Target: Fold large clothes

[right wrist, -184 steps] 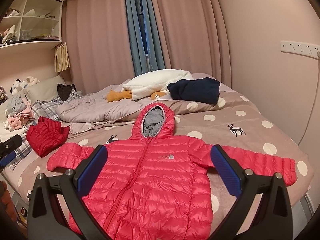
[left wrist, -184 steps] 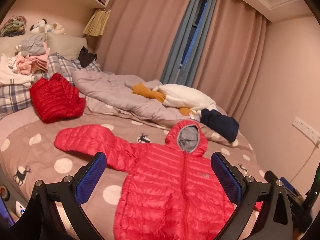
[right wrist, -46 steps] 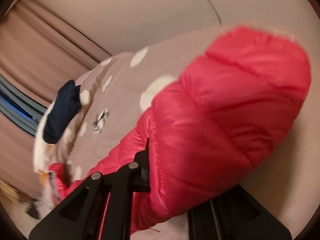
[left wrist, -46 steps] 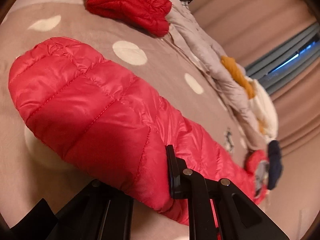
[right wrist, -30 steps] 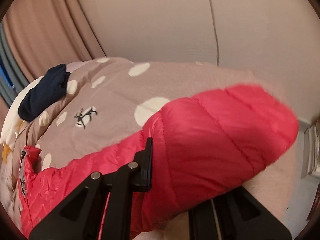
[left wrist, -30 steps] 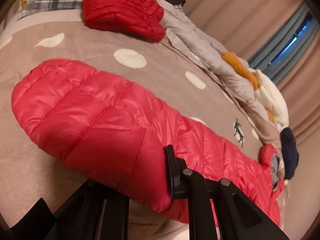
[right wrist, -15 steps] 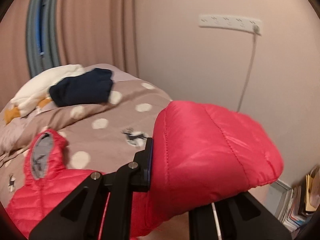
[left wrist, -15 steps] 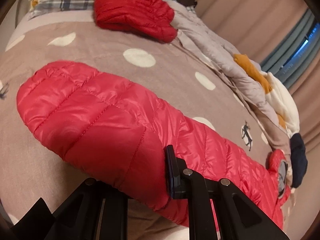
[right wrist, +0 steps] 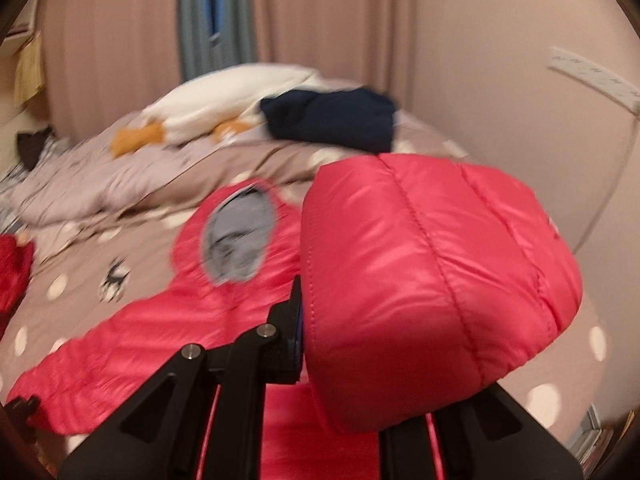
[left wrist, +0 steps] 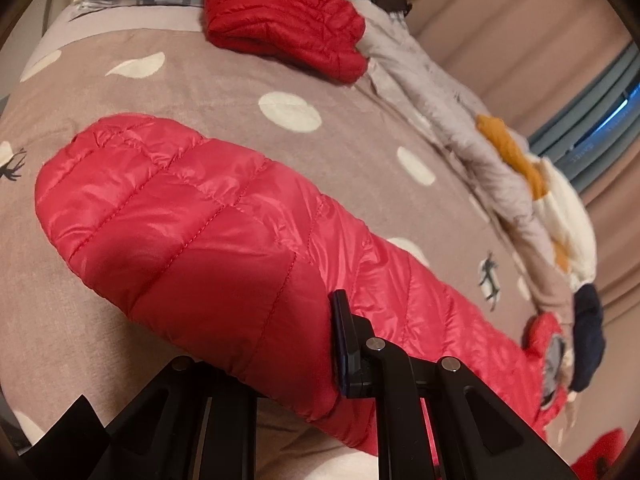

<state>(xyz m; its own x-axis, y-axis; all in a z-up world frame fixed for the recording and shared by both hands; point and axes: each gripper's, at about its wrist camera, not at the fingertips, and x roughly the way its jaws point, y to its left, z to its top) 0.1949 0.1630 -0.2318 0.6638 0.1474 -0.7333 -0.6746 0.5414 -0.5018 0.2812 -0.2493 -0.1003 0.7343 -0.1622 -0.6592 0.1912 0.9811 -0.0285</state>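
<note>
A red hooded puffer jacket lies face up on the dotted brown bedspread. My left gripper is shut on the cuff end of its left sleeve, which rests low over the bed. My right gripper is shut on the right sleeve, lifted above the jacket body near the grey-lined hood. The far finger of each gripper is hidden under the sleeve.
A folded red jacket lies beside plaid pillows. A grey quilt, a white and orange plush toy and a navy garment lie along the far side. A wall with a power strip stands at right.
My right gripper has carried the right sleeve up and inward over the jacket body toward the hood. The left gripper keeps hold of the left sleeve and has shifted only slightly.
</note>
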